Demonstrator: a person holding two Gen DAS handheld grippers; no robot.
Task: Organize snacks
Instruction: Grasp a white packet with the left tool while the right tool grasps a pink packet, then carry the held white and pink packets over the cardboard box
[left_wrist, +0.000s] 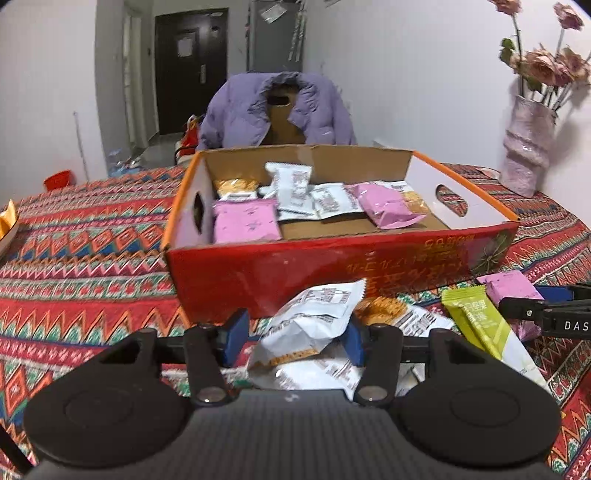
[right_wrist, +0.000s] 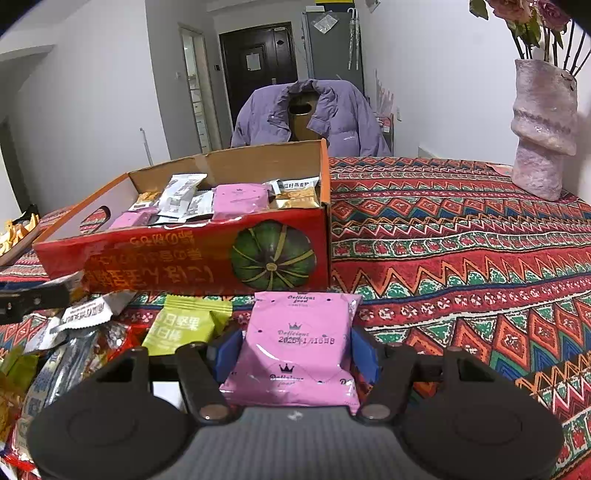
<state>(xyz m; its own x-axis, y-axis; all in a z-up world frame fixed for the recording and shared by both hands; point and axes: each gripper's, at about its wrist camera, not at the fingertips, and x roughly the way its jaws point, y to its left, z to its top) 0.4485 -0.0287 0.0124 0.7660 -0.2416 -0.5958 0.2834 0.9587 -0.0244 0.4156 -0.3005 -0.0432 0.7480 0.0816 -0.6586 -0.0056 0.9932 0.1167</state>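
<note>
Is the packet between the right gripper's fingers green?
No: the right gripper has a pink packet between its fingers; the green packet lies on the tablecloth beside it.

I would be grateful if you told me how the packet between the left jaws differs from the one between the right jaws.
The white packet in the left gripper is crumpled and tilted; the pink packet in the right gripper is smooth and lies flat. The white one carries dark print panels; the pink one shows crowns and a date stamp. Both sit in front of the red box, not yet inside.
</note>
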